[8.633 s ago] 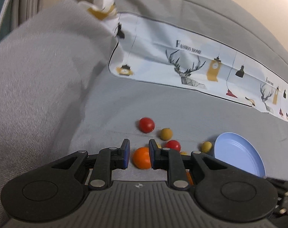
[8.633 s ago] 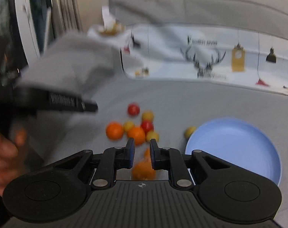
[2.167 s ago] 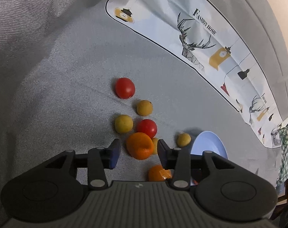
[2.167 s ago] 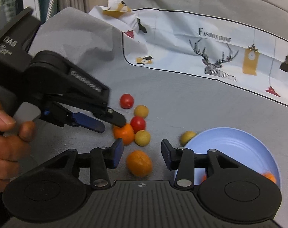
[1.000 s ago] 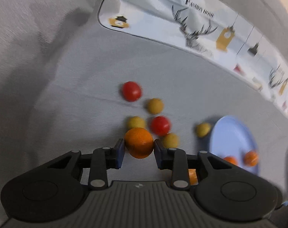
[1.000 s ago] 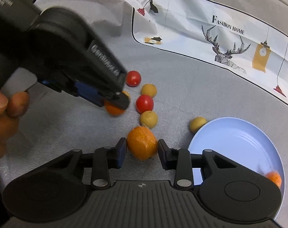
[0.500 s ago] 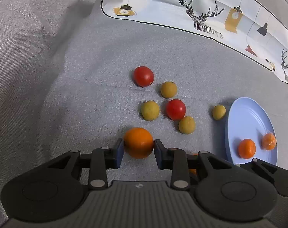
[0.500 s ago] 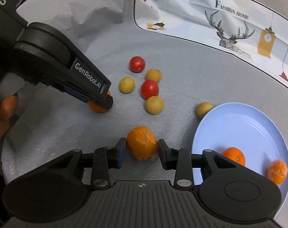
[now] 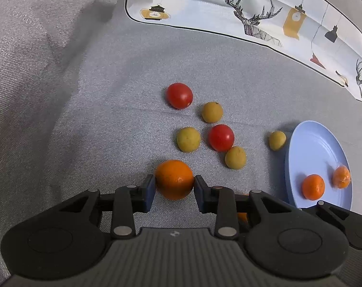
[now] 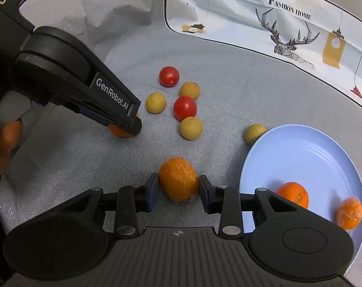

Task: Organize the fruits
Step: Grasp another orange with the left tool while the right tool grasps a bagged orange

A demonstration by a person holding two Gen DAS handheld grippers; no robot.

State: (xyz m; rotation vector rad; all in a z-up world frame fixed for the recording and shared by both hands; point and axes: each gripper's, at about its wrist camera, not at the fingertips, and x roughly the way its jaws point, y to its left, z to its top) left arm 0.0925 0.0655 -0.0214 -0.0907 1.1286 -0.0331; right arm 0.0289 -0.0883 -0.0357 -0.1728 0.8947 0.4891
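My left gripper (image 9: 173,186) is shut on a smooth orange (image 9: 174,179), close over the grey cloth; the right wrist view shows that orange (image 10: 122,131) half hidden behind its fingers (image 10: 133,122). My right gripper (image 10: 178,187) is shut on a rougher orange (image 10: 178,179), just left of the light blue plate (image 10: 300,157). Two oranges (image 10: 293,195) (image 10: 349,212) lie on the plate. Loose on the cloth are two red tomatoes (image 9: 179,95) (image 9: 221,137) and several small yellow fruits (image 9: 188,140), one (image 9: 277,140) beside the plate's rim (image 9: 310,148).
A printed white cloth (image 9: 252,7) with deer and lanterns lies along the far side. The grey fabric (image 9: 37,47) rises in folds at the left. A hand (image 10: 4,138) holds the left gripper at the left edge of the right wrist view.
Both grippers, open around their oranges two seconds ago, have closed on them. Over the last second both views tipped slightly, and the plate's two oranges came into view.
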